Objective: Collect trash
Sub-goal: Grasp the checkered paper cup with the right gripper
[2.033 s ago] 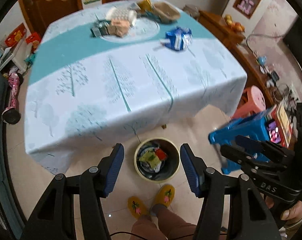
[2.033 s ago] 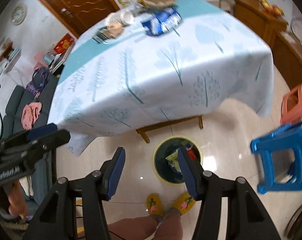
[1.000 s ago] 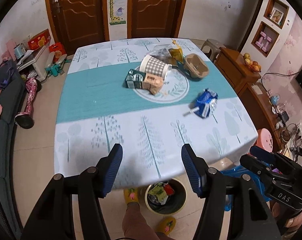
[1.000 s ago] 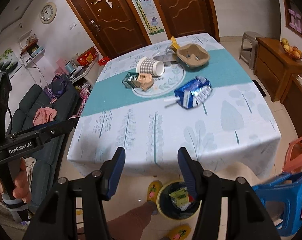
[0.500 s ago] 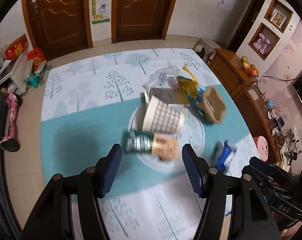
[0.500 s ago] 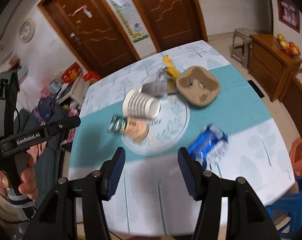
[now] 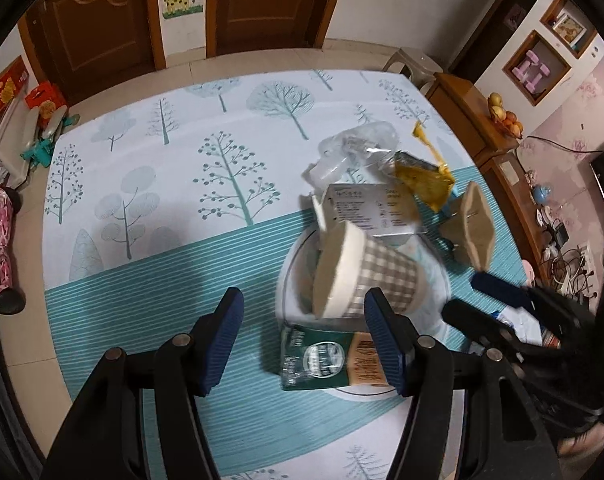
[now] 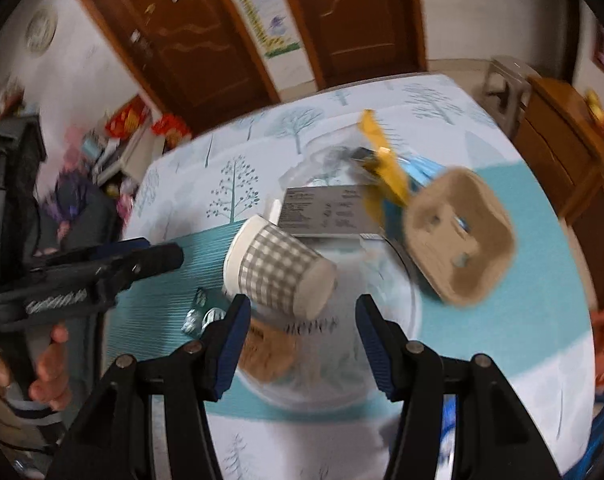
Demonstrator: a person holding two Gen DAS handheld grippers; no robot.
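Note:
A heap of trash lies on the tree-print tablecloth (image 7: 150, 208). A checked paper cup (image 7: 365, 280) (image 8: 278, 268) lies on its side. Beside it are a green and brown wrapper (image 7: 325, 356), a grey printed packet (image 7: 369, 212) (image 8: 325, 212), a yellow wrapper (image 7: 421, 176) (image 8: 385, 168), a clear plastic bag (image 7: 353, 152) and a cardboard cup carrier (image 7: 475, 232) (image 8: 457, 236). My left gripper (image 7: 303, 304) hangs open over the cup's rim and the green wrapper. My right gripper (image 8: 302, 306) is open just short of the cup's base. Neither gripper holds anything.
A wooden cabinet (image 7: 473, 120) with fruit on it stands along the table's right side, with a small stool (image 7: 413, 64) behind it. Brown doors line the far wall. Boxes and clutter (image 7: 22, 120) lie on the floor to the left. A hand (image 8: 50, 364) holds the left gripper.
Both grippers have swung from above the floor bin forward over the table and down toward the trash heap. The bin has left view. The jaws' width is unchanged.

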